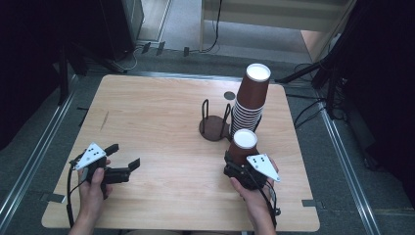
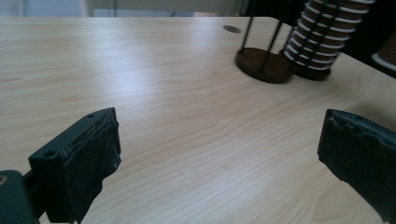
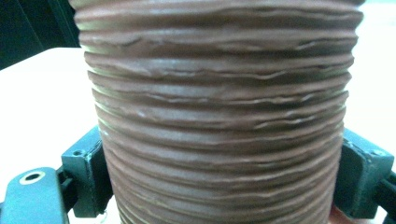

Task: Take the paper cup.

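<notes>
A ribbed brown paper cup (image 1: 243, 146), white end up, stands at the front right of the wooden table (image 1: 161, 117). My right gripper (image 1: 239, 169) is shut on its lower part. In the right gripper view the cup's ridged wall (image 3: 219, 107) sits between the two jaws of the right gripper (image 3: 219, 186), which press on both sides. Behind it, a tall stack of the same brown cups (image 1: 252, 98) leans slightly. At the front left, my left gripper (image 1: 123, 155) is open with nothing in it. In its own view the left gripper (image 2: 219, 154) has bare table between its jaws.
An empty cup holder (image 1: 214, 128), a round dark base with thin black upright rods, stands just left of the stack; it shows again as the holder (image 2: 264, 63) beside the stack (image 2: 322, 37). A small grey disc (image 1: 229, 95) is set in the table behind it.
</notes>
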`<state>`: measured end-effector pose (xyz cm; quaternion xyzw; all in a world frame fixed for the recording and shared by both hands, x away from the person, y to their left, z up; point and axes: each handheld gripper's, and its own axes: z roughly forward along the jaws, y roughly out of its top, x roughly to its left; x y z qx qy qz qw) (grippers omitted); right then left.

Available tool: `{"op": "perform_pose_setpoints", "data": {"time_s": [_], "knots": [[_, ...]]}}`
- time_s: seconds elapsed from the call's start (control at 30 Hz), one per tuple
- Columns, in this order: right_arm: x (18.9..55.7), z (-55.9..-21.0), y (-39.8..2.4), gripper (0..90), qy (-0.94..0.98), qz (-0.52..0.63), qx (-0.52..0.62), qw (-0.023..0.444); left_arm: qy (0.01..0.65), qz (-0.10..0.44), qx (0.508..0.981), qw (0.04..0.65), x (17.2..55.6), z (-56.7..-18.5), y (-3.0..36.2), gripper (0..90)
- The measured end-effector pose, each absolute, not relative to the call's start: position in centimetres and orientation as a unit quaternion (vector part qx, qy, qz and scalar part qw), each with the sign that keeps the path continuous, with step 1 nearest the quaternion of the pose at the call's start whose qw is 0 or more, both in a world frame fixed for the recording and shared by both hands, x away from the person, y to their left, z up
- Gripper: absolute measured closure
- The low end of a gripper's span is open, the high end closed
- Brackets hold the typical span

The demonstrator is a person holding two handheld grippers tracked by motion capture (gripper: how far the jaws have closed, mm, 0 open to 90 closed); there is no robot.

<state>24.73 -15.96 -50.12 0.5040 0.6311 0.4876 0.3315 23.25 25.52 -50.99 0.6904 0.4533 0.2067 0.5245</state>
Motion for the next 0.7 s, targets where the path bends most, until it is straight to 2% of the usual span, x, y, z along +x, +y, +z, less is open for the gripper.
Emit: {"op": "perform_pose_setpoints", "data": {"time_s": [0.43, 0.7], "knots": [[24.0, -50.5, -13.8, 11.8, 0.647, 0.493, 0.482, 0.325, 0.392, 0.174, 0.721, 0.544, 22.5, -48.5, 21.1, 0.0], [23.7, -50.8, -12.5, 11.8, 0.657, 0.493, 0.467, 0.328, 0.386, 0.160, 0.734, 0.535, 22.4, -47.9, 19.9, 0.0]]}}
